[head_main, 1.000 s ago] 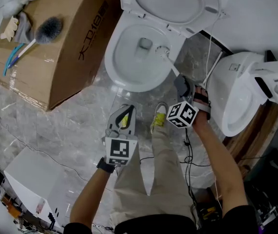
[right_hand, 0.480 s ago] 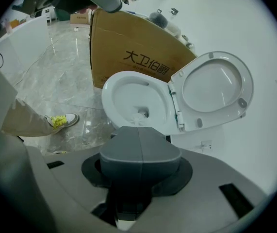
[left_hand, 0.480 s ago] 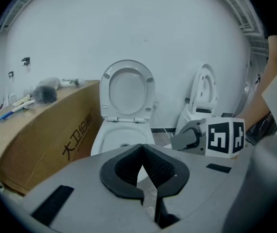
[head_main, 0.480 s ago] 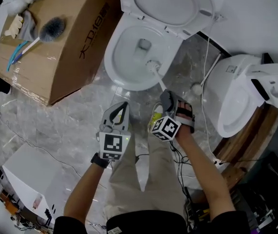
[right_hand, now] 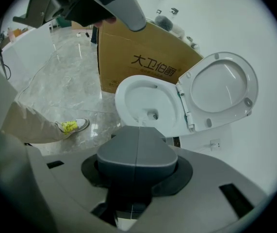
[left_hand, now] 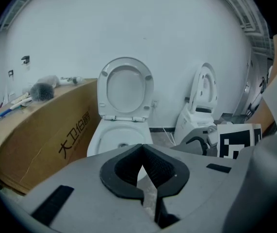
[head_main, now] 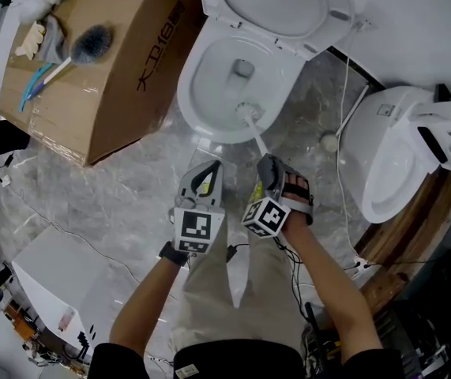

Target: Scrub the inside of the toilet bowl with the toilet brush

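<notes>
The white toilet bowl (head_main: 213, 85) stands with seat and lid (head_main: 276, 6) raised. The toilet brush head (head_main: 246, 111) rests inside the bowl against its near wall, and its white handle (head_main: 257, 139) runs back to my right gripper (head_main: 267, 164), which is shut on it. In the right gripper view the shut jaws (right_hand: 137, 130) point at the bowl (right_hand: 145, 101), with the brush head (right_hand: 142, 117) just beyond them. My left gripper (head_main: 207, 172) hovers over the floor in front of the bowl, left of the right one. Its jaws (left_hand: 140, 152) meet at the tips and hold nothing.
A big cardboard box (head_main: 122, 61) stands left of the bowl, with a grey duster (head_main: 91, 44) on top. A second toilet (head_main: 399, 156) is at the right. Cables (head_main: 343, 101) and a small white object (head_main: 329, 142) lie between them. The person's yellow shoe (head_main: 257, 192) is just below the bowl.
The brush head has slid from the bowl's right side to its near wall. My right gripper has moved left, closer to the left gripper, which stays shut and empty.
</notes>
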Motion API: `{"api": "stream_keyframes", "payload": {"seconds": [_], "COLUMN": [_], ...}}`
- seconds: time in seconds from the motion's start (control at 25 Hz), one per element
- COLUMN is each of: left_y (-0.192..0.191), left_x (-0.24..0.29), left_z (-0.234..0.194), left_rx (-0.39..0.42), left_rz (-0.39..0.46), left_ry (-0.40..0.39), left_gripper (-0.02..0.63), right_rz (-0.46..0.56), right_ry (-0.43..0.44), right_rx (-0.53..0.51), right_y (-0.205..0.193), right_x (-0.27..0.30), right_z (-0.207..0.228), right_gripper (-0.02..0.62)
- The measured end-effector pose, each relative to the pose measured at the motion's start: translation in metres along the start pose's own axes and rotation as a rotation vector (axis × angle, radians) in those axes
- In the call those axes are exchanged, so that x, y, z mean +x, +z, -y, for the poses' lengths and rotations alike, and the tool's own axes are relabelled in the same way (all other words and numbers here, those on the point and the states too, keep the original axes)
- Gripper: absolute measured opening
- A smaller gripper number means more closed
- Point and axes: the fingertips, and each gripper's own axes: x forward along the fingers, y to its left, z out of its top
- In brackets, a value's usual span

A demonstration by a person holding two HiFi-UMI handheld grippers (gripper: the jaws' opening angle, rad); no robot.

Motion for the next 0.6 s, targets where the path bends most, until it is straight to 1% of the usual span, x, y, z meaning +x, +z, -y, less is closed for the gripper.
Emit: {"api": "stream_keyframes", "payload": {"seconds": [0.16,0.36,0.6], "left_y": [-0.006,-0.021,-0.026], "left_x": [0.001,0.002,-0.001], "left_z": [-0.002,-0.009,-0.017], "left_rx": [-0.006,-0.022,-0.046], "left_rz": [-0.004,-0.022,-0.015], "left_ry": [0.01,0.035,0.045], "left_gripper": [0.017,0.017,0.017], "right_rz": [0.014,0.037,0.054], "right_ry": [0.033,0.064,0.093], "right_rx": [0.067,0.222,0.293], "right_y": [0.007,0.018,0.036], "right_x": [0.002,0.008,0.005], "right_z": [-0.006,-0.019,-0.032], "right_gripper": [0.16,0.161,0.163]}}
